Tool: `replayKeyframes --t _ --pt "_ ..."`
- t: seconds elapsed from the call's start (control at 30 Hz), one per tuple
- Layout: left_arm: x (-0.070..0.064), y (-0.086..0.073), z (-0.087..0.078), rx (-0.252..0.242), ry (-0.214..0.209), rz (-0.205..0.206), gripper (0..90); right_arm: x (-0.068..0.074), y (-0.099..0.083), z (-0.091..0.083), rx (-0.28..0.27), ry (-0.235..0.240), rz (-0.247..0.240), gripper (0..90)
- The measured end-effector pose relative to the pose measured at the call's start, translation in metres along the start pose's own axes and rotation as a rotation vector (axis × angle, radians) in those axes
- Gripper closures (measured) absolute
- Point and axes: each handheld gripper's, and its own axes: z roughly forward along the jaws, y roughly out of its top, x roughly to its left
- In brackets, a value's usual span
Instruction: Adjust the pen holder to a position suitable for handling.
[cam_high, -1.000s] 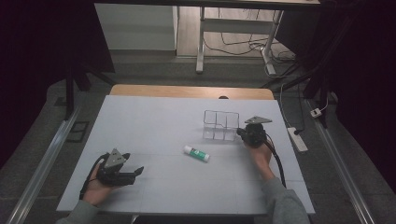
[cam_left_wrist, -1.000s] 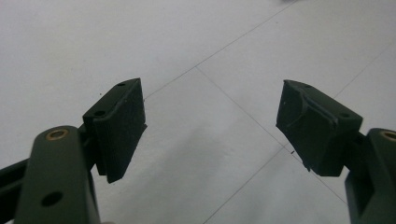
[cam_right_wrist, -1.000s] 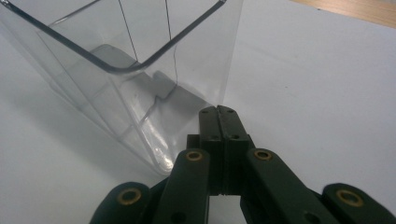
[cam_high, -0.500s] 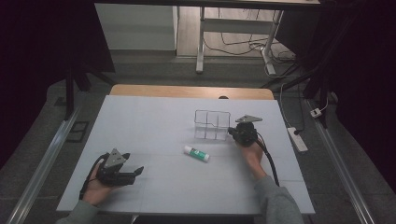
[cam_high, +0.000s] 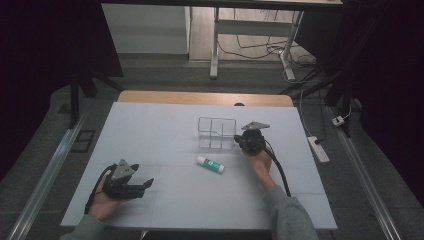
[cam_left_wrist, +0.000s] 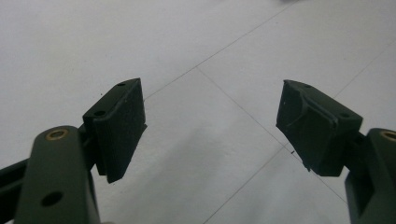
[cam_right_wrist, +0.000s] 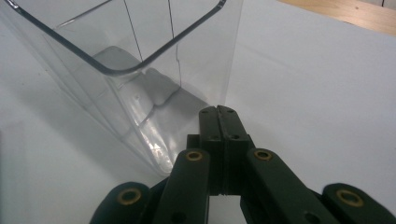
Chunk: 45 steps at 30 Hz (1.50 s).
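A clear plastic organiser box (cam_high: 216, 132) with inner dividers stands on the white table (cam_high: 165, 125), right of centre. My right gripper (cam_high: 241, 142) is just to its right, jaws shut flat together, with their tips (cam_right_wrist: 218, 110) against the bottom of the box's wall (cam_right_wrist: 140, 93); nothing shows between them. A white glue stick with a green label (cam_high: 210, 164) lies flat in front of the box. My left gripper (cam_high: 147, 184) rests at the table's front left. Its jaws are open over bare table, both pads (cam_left_wrist: 122, 122) with nothing between them.
A wooden strip (cam_high: 205, 98) runs along the table's far edge. Beyond it are desk legs (cam_high: 215, 45) and floor cables. A power strip (cam_high: 318, 148) lies on the floor at the right. Bare table lies between the two grippers.
My right gripper and the clear box have moved left together across the table, toward the centre. The glue stick and the left gripper have stayed put.
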Motion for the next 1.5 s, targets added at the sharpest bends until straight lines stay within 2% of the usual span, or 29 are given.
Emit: replayKeyframes --t 0.33,0.83,1.03,1.2,1.27,1.37,1.5 --pt "0.000 0.000 0.000 0.001 0.001 -0.001 23.7 0.009 0.004 0.007 -0.003 0.016 -0.009 89.0" --pt "-0.001 0.000 0.000 0.000 0.002 0.000 23.7 0.010 0.006 0.007 -0.001 0.022 -0.032 89.0" --pt "0.000 0.000 -0.001 -0.005 0.004 -0.001 23.7 0.008 0.007 -0.012 -0.022 0.001 -0.073 89.0" --pt "0.000 0.000 -0.001 -0.010 0.009 -0.005 23.7 0.004 0.007 -0.032 -0.049 0.023 -0.079 89.0" --pt "0.000 0.000 -0.001 -0.010 0.010 -0.005 23.7 0.003 0.007 -0.038 -0.050 0.039 -0.097 88.6" --pt "-0.001 0.001 -0.001 -0.008 0.010 -0.003 23.7 0.003 0.007 -0.046 -0.040 0.088 -0.111 75.3" --pt "0.000 0.001 -0.001 -0.011 0.012 -0.005 23.7 0.006 0.008 -0.056 -0.035 0.130 -0.118 56.8"
